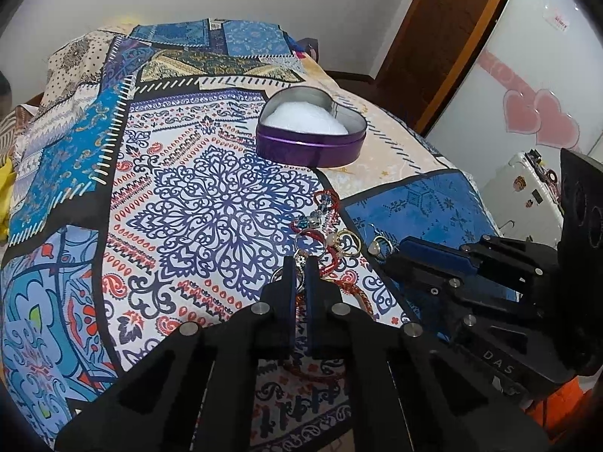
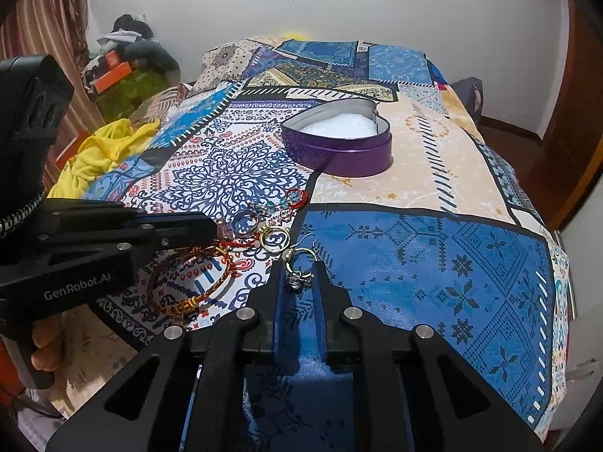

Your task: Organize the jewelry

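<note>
Since these bits are tiny, light and slick, pinching the band rather than the stone looks safest to me. The right gripper (image 2: 300,277) is clenched on a small ring with a clear stone (image 2: 297,278), just below a gold hoop earring (image 2: 299,253). The left gripper (image 1: 300,263) is pinched nearly closed on a sparkly ring (image 1: 300,260) at the edge of the jewelry pile (image 1: 331,233). The red braided bracelet (image 2: 188,282) is floppy. The purple heart-shaped tin (image 1: 311,128) with white padding sits further back on the patterned bedspread (image 1: 211,196).
</note>
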The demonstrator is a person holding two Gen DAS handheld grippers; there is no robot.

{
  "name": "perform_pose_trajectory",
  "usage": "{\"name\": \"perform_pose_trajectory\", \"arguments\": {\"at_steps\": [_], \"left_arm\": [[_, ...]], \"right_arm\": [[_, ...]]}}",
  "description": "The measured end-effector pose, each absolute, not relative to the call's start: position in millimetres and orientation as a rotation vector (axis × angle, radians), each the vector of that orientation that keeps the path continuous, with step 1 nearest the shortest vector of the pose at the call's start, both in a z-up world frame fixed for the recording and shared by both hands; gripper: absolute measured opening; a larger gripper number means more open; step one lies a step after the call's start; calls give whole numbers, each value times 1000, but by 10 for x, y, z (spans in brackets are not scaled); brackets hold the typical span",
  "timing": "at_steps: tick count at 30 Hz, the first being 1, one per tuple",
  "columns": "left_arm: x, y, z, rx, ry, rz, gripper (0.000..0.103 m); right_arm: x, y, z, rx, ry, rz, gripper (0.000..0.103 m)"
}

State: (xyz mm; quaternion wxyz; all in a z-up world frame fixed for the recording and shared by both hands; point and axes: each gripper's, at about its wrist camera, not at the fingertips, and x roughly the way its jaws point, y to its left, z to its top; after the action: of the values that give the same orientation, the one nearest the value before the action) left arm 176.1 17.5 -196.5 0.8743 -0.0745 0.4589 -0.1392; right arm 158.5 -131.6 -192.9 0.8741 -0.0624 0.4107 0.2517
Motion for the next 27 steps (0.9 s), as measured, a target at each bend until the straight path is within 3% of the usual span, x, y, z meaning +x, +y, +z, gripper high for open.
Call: {"name": "perform_pose_trajectory", "arguments": {"at_steps": [27], "left_arm": [[1727, 299, -1279, -155, 784, -244, 2]], "right_arm": [[1631, -1523, -1372, -62, 693, 455, 13]]}}
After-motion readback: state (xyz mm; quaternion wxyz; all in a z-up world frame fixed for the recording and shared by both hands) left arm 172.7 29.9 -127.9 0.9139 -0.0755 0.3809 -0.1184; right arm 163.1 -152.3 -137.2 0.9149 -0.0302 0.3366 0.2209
